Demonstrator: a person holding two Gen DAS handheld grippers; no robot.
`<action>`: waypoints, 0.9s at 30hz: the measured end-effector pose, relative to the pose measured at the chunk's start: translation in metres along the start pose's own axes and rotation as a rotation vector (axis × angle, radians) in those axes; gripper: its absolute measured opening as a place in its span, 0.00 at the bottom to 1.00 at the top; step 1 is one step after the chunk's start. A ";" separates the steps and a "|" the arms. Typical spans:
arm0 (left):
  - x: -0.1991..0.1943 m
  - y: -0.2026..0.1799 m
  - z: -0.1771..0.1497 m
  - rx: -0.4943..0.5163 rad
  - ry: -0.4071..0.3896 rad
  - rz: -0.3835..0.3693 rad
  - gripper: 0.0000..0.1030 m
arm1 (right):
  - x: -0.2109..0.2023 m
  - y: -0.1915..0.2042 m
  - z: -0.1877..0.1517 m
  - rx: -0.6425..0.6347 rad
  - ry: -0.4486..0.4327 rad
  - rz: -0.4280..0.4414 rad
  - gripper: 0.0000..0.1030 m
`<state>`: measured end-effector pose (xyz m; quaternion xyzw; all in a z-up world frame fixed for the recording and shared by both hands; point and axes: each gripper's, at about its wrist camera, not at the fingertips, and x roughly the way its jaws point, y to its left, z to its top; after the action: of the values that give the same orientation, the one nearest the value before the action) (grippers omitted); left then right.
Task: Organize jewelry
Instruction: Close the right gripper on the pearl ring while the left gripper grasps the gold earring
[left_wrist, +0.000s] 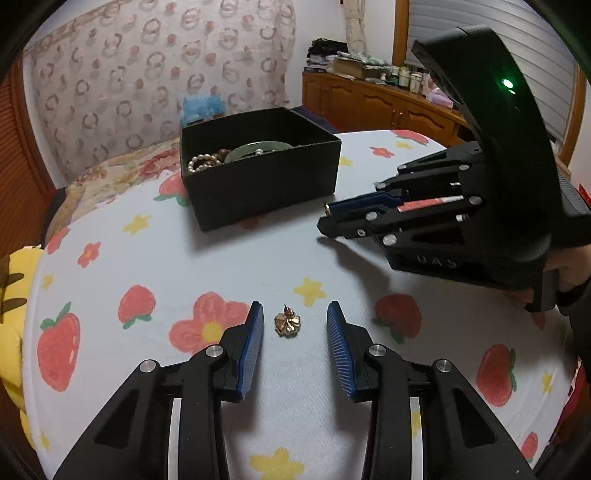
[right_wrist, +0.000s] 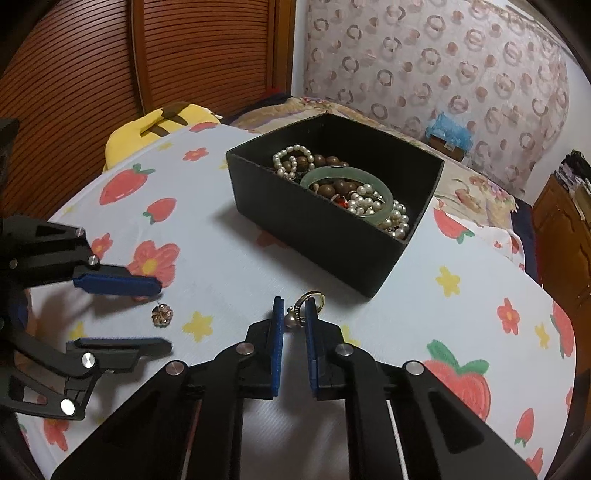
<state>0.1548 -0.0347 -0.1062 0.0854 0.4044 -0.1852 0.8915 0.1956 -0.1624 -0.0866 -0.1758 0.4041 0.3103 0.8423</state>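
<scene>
The left tool (left_wrist: 294, 321) slants down at the strawberry-print table (left_wrist: 258, 258), its blue pads standing apart on either side of a gold flower earring (left_wrist: 287, 324) that lies flat on the cloth, neither pad touching it. Beyond, the black jewelry box (right_wrist: 321, 225) holds pearl strands and a jade bangle (right_wrist: 347, 184). The right tool (right_wrist: 295, 314), held in a hand (left_wrist: 569, 275) and also angled down, pinches a ring (right_wrist: 314, 300) by the box.
</scene>
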 end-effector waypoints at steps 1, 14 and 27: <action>0.001 0.000 0.001 0.000 0.003 0.001 0.34 | 0.000 0.001 0.000 -0.006 0.001 -0.003 0.12; 0.004 -0.002 0.002 0.010 0.011 0.011 0.14 | -0.015 0.001 0.002 -0.005 -0.032 0.011 0.12; -0.013 0.007 0.015 -0.011 -0.061 0.038 0.14 | -0.038 -0.013 0.023 0.016 -0.088 -0.019 0.12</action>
<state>0.1599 -0.0292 -0.0868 0.0827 0.3765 -0.1685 0.9072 0.1994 -0.1743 -0.0424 -0.1591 0.3673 0.3067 0.8635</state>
